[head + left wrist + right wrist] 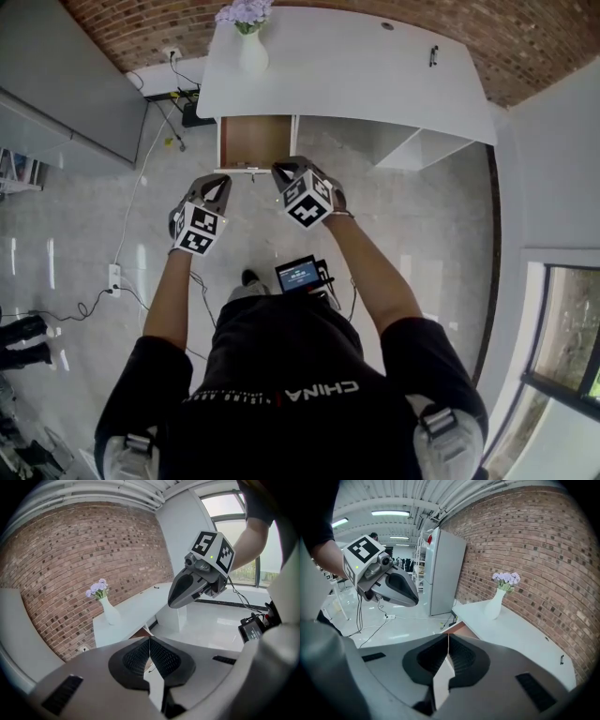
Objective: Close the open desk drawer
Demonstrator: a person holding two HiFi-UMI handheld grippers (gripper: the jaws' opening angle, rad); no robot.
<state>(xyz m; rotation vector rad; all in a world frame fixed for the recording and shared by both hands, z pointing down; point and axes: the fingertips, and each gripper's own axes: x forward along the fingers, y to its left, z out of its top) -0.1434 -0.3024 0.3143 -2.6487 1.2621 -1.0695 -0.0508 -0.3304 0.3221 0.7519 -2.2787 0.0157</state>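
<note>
— Where is the drawer?

— The open desk drawer point(255, 141) sticks out from under the white bench point(356, 80), at the end where the vase point(252, 52) of purple flowers stands. Its wooden bottom shows. Its front edge lies just ahead of my fingertips.

— Both grippers?

— My right gripper point(284, 170) points at the front's right-hand corner and is very near it (I cannot tell whether it touches). My left gripper point(219, 185) hangs a little short of the left-hand corner.

— And the fingers?

— Pressed together on both, with nothing between them. Past each closed pair I see a strip of the drawer's brown inside.
</note>
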